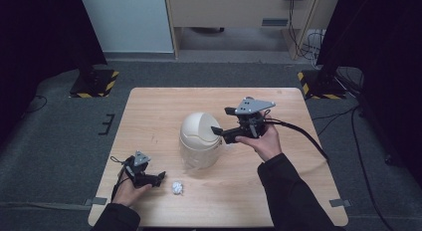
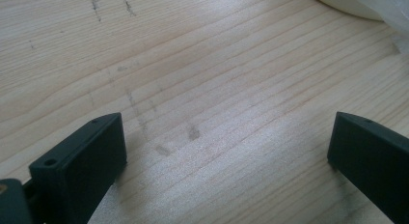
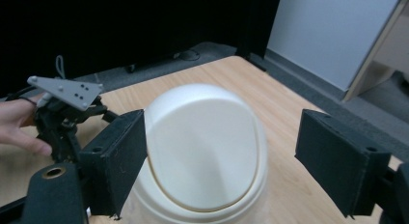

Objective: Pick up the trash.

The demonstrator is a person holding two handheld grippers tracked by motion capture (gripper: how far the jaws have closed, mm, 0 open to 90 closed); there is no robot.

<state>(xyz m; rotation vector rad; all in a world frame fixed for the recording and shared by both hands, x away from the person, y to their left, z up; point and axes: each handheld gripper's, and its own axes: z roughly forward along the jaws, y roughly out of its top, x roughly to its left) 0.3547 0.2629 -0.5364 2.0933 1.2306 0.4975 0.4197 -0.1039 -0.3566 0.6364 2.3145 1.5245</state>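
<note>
A cream bin with a domed swing lid stands in the middle of the wooden table. My right gripper is held open at the bin's upper right side, its jaws pointing at the lid. In the right gripper view the lid lies between and just beyond the open jaws. A small crumpled white paper ball lies near the front edge. My left gripper rests low just left of the ball, open, with bare wood between its jaws.
The bin's base edge shows at the top right of the left gripper view. My other hand and the left gripper appear beyond the bin in the right gripper view. Grey carpet and black stands surround the table.
</note>
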